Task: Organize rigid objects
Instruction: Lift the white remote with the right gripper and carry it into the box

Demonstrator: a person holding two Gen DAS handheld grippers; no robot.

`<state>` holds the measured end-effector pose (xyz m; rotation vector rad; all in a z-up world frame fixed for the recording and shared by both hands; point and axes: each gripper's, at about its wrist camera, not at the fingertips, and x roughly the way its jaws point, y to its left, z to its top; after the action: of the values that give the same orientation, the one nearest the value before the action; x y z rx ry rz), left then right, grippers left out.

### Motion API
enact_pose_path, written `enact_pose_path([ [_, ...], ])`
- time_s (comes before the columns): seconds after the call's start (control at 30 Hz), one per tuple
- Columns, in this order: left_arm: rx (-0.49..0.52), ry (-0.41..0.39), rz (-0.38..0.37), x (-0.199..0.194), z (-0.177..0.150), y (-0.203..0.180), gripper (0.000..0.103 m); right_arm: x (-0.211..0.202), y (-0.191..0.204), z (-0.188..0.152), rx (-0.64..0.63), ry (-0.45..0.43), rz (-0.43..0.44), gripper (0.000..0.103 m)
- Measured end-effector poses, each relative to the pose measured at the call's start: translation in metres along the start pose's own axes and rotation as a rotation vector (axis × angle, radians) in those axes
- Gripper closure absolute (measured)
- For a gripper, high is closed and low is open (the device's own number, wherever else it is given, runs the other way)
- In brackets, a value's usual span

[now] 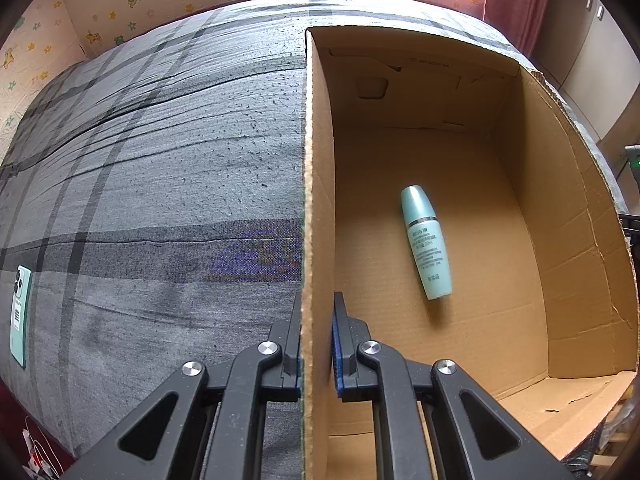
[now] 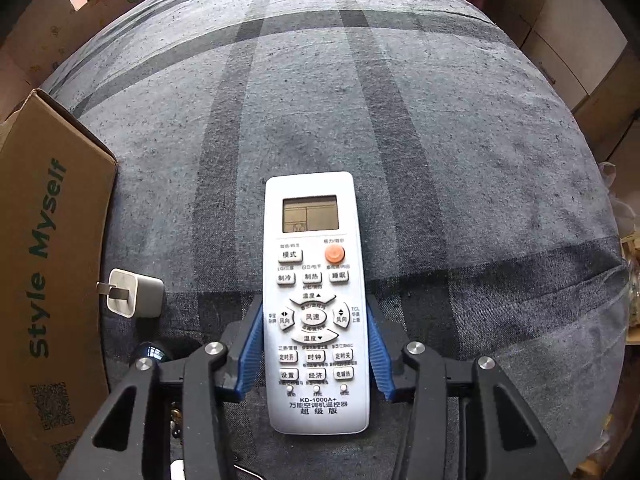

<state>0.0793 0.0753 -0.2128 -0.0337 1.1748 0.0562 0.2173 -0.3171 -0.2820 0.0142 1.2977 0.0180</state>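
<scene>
While its jaws clamp the left wall of an open cardboard box (image 1: pixel 532 216), one finger outside and one inside, the left gripper (image 1: pixel 317 344) looks down on a single teal cosmetic bottle (image 1: pixel 426 242) lying on its side near the middle of the box floor, cap toward the far wall; its white print is too small to read. The box stands on a bed covered in grey plaid bedding (image 1: pixel 160 168). At the bedding's near left edge lies one mint-green phone box (image 1: pixel 21 316) with a barcode label.

Seen from the right wrist, the right gripper (image 2: pixel 315 344) straddles one white air-conditioner remote (image 2: pixel 314 300) lying face up on the bedding, its blue pads (image 2: pixel 251 354) alongside the remote's long edges; whether they are pressing on it cannot be told. The remote's foot reads "KD-1000A+" above Chinese characters, and it carries one orange button below a small display. One white USB wall charger (image 2: pixel 134 294) rests just beside the box's outer wall, where green lettering reads "Style Myself" above a QR code.
</scene>
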Motion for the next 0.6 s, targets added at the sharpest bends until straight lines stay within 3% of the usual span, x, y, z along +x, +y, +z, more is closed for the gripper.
enact_pose_path([
  [0.4,0.006,0.001,0.007,0.0,0.0,-0.001,0.092,-0.026,0.017,-0.028,0.024,-0.035,-0.046,0.053],
  [0.6,0.009,-0.001,0.013,-0.001,0.0,-0.003,0.092,-0.044,0.026,-0.035,0.078,-0.051,-0.015,0.053],
])
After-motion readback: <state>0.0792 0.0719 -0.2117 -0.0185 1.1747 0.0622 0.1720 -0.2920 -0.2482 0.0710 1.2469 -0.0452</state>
